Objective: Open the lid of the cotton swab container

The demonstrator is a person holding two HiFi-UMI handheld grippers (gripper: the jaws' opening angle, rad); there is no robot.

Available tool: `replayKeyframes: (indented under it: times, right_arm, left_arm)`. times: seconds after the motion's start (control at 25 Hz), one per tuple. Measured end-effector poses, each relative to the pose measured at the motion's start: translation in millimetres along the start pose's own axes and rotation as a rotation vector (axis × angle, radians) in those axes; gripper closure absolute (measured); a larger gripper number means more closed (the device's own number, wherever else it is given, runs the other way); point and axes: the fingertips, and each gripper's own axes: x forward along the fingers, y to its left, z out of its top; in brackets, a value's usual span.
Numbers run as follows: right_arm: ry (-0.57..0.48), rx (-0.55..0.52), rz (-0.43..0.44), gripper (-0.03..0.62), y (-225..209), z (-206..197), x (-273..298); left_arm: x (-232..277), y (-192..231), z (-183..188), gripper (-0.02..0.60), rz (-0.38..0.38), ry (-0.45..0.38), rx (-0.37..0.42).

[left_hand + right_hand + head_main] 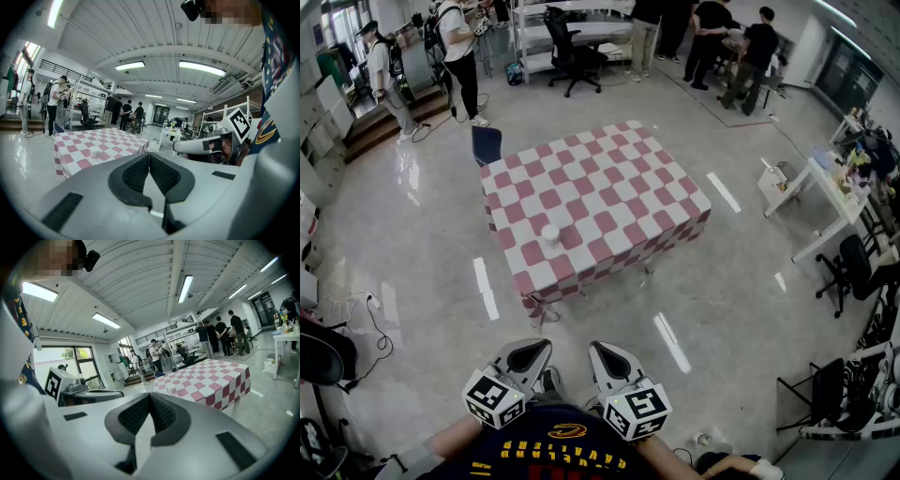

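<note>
A small white cotton swab container (550,232) stands upright near the front of a table with a red-and-white checked cloth (609,187). It also shows small in the left gripper view as the container (95,152) and in the right gripper view as the container (172,390). Both grippers are held close to the person's chest, well short of the table. My left gripper (534,354) is shut with nothing in it, its tip (149,153) pointing over the floor. My right gripper (606,356) is shut and empty too, tips (149,395) together.
A blue chair (486,142) stands at the table's far left corner. Several people stand at the back by shelves and an office chair (572,52). A white desk with clutter (834,183) and black chairs lie to the right. Shiny floor separates me from the table.
</note>
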Motion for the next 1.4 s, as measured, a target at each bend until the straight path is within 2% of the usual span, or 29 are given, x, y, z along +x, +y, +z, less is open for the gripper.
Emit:
replayKeyframes:
  times: [0.48, 0.72, 1.2, 1.4]
  right_arm:
    - [0.016, 0.025, 0.0, 0.583, 1, 0, 23]
    - [0.027, 0.051, -0.033, 0.583, 0, -1, 38]
    - [0.048, 0.042, -0.099, 0.583, 26, 2, 88]
    - [0.06, 0.052, -0.14, 0.583, 27, -1, 99]
  left_arm:
    - [5, 22, 1, 0.578, -0.018, 0.015, -0.018]
    - [3, 41, 1, 0.578, -0.027, 0.016, -0.036]
    - [-15, 115, 7, 0.578, -0.039, -0.017, -0.096]
    - [-14, 132, 7, 0.578, -0.063, -0.021, -0.117]
